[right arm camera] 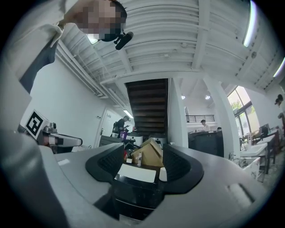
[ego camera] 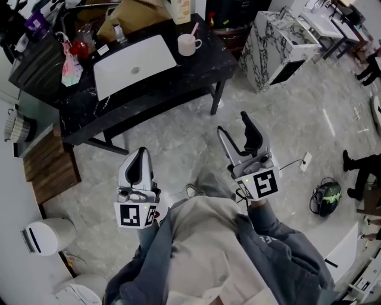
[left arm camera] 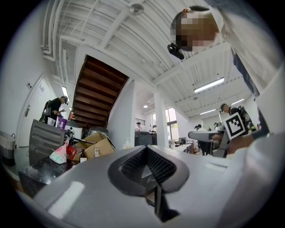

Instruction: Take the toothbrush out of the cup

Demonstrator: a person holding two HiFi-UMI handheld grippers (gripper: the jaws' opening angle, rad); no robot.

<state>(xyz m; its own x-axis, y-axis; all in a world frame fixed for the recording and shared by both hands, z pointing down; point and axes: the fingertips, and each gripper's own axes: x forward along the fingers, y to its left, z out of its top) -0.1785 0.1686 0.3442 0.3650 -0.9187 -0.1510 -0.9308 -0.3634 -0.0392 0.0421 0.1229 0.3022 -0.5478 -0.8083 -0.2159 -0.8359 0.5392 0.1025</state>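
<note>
A white cup [ego camera: 188, 44] stands at the back right of a black table [ego camera: 196, 74], with a pink toothbrush [ego camera: 194, 29] sticking up out of it. Both grippers hang over the floor well short of the table. My left gripper [ego camera: 141, 158] is shut with nothing in it; its pads meet in the left gripper view [left arm camera: 147, 155]. My right gripper [ego camera: 233, 124] is open and empty. Between its jaws the right gripper view [right arm camera: 142, 162] shows the table far off, with the cup [right arm camera: 163, 174] beside a white basin [right arm camera: 136, 173].
A white basin [ego camera: 134, 64] lies in the table's middle, with a cardboard box [ego camera: 128, 16] and a pink bag [ego camera: 70, 67] behind and left. A marble-patterned cabinet [ego camera: 275, 44] stands right of the table. A wooden shelf [ego camera: 50, 167], a white bin [ego camera: 47, 235] and a dark bag [ego camera: 326, 198] sit on the floor.
</note>
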